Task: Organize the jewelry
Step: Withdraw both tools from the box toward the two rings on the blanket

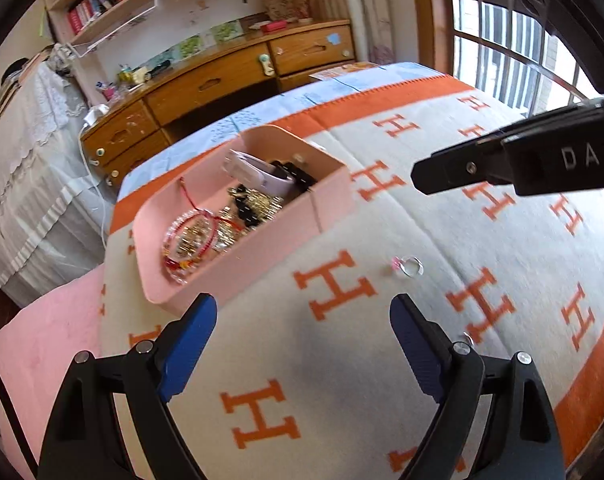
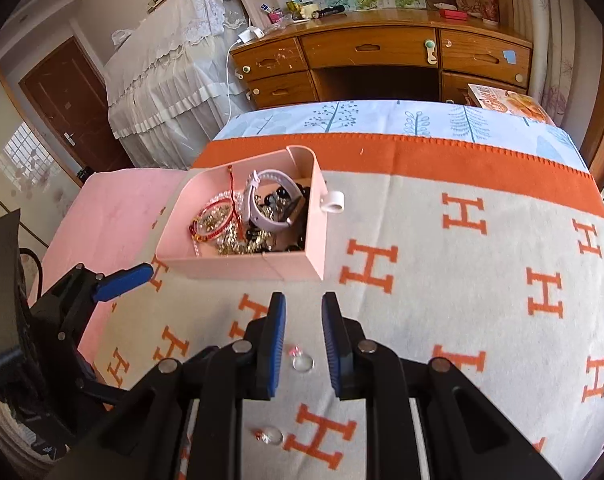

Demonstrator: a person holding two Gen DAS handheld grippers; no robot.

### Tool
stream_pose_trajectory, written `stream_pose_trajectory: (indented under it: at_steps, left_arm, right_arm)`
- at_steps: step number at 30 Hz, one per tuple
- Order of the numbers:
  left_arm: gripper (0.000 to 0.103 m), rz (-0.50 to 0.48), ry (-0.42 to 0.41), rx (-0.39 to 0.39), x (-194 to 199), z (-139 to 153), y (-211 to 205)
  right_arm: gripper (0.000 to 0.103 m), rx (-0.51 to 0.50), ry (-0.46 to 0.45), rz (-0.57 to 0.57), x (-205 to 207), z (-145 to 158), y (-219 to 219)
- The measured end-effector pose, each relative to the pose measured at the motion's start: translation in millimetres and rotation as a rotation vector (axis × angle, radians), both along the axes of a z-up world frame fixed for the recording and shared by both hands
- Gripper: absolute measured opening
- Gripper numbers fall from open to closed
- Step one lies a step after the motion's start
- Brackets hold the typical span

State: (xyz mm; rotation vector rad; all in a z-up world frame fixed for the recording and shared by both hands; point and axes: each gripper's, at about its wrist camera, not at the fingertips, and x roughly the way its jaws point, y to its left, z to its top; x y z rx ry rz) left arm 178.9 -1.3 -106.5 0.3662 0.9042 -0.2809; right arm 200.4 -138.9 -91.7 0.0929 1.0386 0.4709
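A pink open box (image 1: 261, 248) (image 2: 237, 264) sits on a cream blanket with orange H marks (image 1: 342, 360). It holds a white watch (image 2: 261, 200), red bead bracelets (image 2: 209, 224), gold chains and black beads. A clear ring with a pink stone (image 1: 408, 266) (image 2: 302, 360) lies on the blanket. My right gripper (image 2: 303, 304) hovers above it, jaws partly open and empty. A second small ring (image 2: 270, 436) lies nearer under the right gripper. My left gripper (image 1: 304, 308) is wide open and empty near the box's front corner. It also shows in the right wrist view (image 2: 125, 276).
A white small cylinder (image 2: 334, 202) hangs on the box's right side. A pink cover (image 1: 41, 352) lies left of the blanket. A wooden desk (image 2: 382, 56) with drawers stands beyond the bed. A barred window (image 1: 514, 52) is at right. A book (image 2: 510, 104) lies at the far bed corner.
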Motion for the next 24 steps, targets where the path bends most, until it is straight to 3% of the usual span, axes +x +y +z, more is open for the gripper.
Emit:
stream_pose_trajectory:
  at_steps: [9, 19, 24]
  left_arm:
    - [0.087, -0.158, 0.036, -0.024, -43.8, -15.0, -26.0]
    - [0.087, -0.219, 0.103, -0.059, -38.5, -32.5, -31.5]
    - [0.072, -0.289, 0.091, -0.063, -39.3, -35.7, -42.3]
  right_arm:
    - [0.019, 0.039, -0.022, 0.004, -54.9, -19.2, -15.6]
    - [0.019, 0.11, -0.004, -0.049, -86.3, -49.7, -28.8]
    - [0.019, 0.138, 0.008, -0.085, -89.2, -56.0, -40.6]
